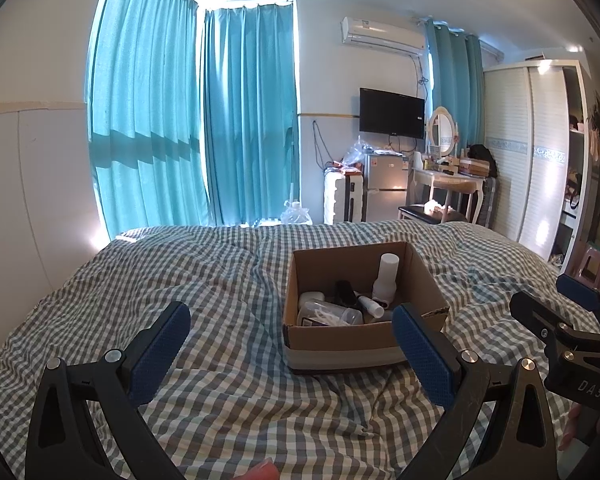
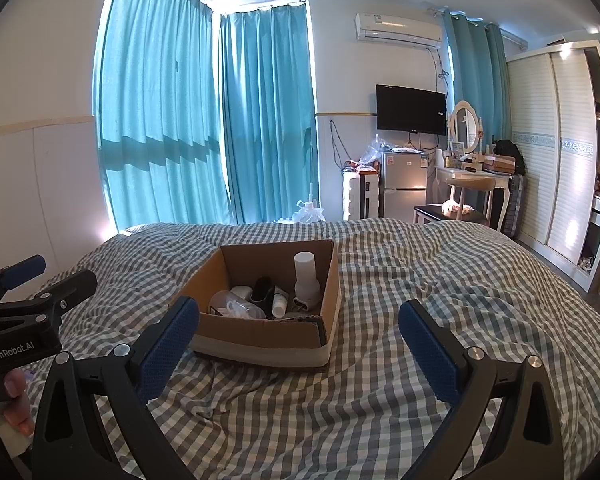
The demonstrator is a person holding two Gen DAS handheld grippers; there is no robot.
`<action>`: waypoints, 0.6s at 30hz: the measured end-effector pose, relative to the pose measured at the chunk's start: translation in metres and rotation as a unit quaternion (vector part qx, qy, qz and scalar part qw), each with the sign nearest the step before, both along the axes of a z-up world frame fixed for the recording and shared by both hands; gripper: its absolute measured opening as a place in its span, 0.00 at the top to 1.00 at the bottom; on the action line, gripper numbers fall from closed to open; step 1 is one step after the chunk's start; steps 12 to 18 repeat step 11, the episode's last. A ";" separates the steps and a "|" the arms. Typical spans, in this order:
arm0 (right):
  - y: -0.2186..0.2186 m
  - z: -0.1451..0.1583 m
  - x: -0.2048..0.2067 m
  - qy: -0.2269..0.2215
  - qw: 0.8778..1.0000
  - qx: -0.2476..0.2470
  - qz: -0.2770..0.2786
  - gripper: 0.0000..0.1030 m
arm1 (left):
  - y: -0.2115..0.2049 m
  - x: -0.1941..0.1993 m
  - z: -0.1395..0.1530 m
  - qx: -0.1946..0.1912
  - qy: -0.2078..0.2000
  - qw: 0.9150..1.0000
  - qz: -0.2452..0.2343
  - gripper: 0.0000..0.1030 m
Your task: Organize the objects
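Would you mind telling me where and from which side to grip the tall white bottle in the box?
Grip the white bottle by its narrower upper cylinder, coming straight down from above. It stands upright near the far right corner of the cardboard box, rising above the clutter, so the walls block a sideways approach.

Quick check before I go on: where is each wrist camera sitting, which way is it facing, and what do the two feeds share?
Left wrist: low over the checked bedspread, facing the cardboard box; open left gripper frames it, right gripper at right edge.
Right wrist: same height, box ahead-left; open right gripper, left gripper at left edge.
Shared: box, tall white bottle, curtains, TV.
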State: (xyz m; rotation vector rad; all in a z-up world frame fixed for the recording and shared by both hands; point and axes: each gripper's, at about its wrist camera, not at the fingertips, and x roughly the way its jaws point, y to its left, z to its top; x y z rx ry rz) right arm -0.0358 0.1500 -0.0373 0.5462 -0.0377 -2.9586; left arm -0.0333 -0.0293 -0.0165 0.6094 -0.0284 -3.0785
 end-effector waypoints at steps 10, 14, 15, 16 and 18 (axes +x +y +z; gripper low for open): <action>-0.001 0.000 -0.001 -0.003 1.000 0.005 0.003 0.03 | 0.000 0.000 0.000 -0.006 0.005 1.000 0.007 0.00; -0.001 0.000 -0.001 -0.002 1.000 0.005 0.003 0.03 | 0.000 0.000 0.000 -0.006 0.006 1.000 0.004 0.00; -0.001 0.000 -0.001 -0.002 1.000 0.005 0.003 0.03 | 0.000 0.000 0.000 -0.006 0.006 1.000 0.004 0.00; -0.001 0.000 -0.001 -0.002 1.000 0.005 0.003 0.03 | 0.000 0.000 0.000 -0.006 0.006 1.000 0.004 0.00; -0.001 0.000 -0.001 -0.002 1.000 0.005 0.003 0.03 | 0.000 0.000 0.000 -0.006 0.006 1.000 0.004 0.00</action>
